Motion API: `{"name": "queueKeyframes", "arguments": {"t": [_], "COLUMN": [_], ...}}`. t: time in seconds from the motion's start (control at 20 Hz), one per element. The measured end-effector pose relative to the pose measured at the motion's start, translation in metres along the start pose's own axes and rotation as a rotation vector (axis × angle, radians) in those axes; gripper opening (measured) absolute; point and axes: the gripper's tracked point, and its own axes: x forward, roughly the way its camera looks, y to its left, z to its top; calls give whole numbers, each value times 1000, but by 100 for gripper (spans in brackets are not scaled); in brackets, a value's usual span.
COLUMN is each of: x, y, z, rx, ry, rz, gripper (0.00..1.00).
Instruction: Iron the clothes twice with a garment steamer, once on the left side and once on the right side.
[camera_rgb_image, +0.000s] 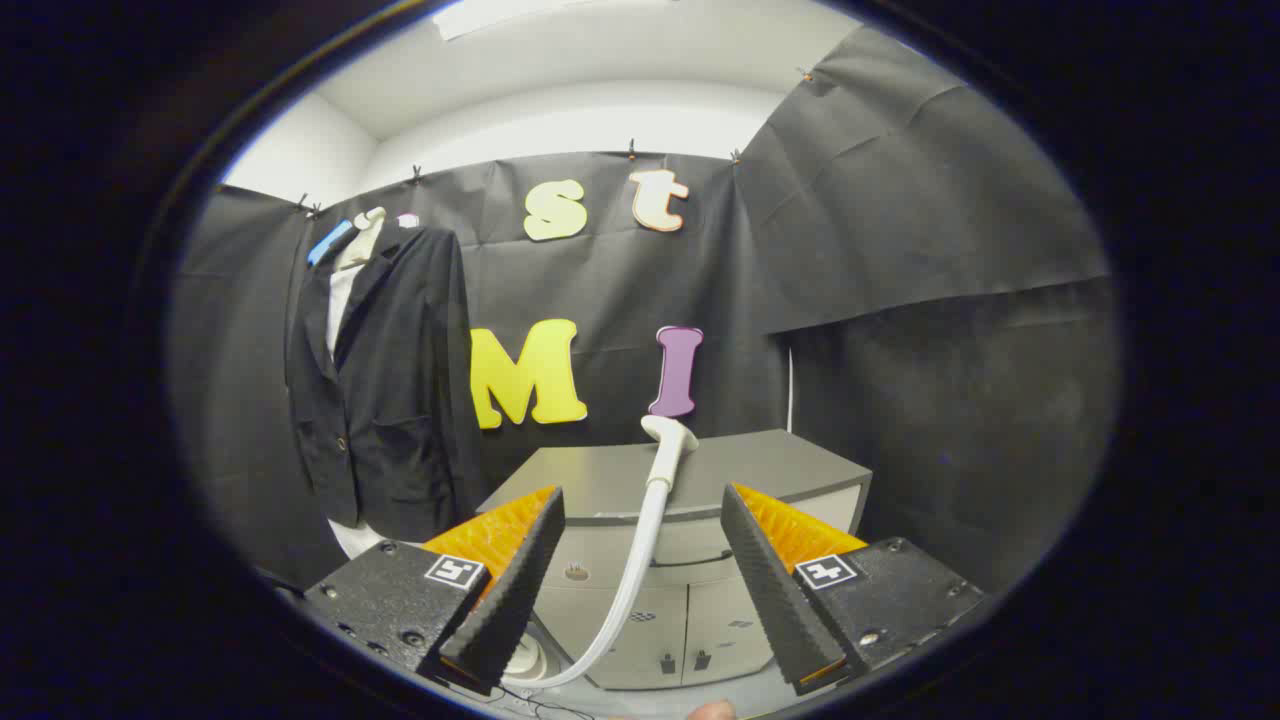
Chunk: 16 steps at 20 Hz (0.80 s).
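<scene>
Fingers of our gripper (640, 590) stand wide apart, nothing held; jaws open w/ the steamer hose (630, 580) running up through the gap between them, touching neither. We judge this spread is the approach setting for the steamer head (668, 432), which rests on the grey cabinet (760, 465) just beyond the fingers, handle end toward us, so a straight advance should meet it. Hose curls down to a white base unit (525, 660) by the left finger; it may snag. Task garment, a dark jacket (385, 390), hangs on a hanger (362, 235) against the booth wall, well left of the cabinet, apart from the steamer. Neither side steamed yet, we judge.
</scene>
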Motion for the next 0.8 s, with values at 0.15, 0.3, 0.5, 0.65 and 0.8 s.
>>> {"name": "queueKeyframes", "arguments": {"t": [0.15,0.3,0.5,0.65,0.8], "x": [0,-4,-12,-18,-24], "y": [2,6,10,8,5], "z": [3,0,-3,-8,-13], "rx": [-11,-37,-39,-41,-23], "ry": [-11,-19,-37,-27,-8], "rz": [-1,-1,-9,-37,-71], "gripper": [98,98,98,98,98]}}
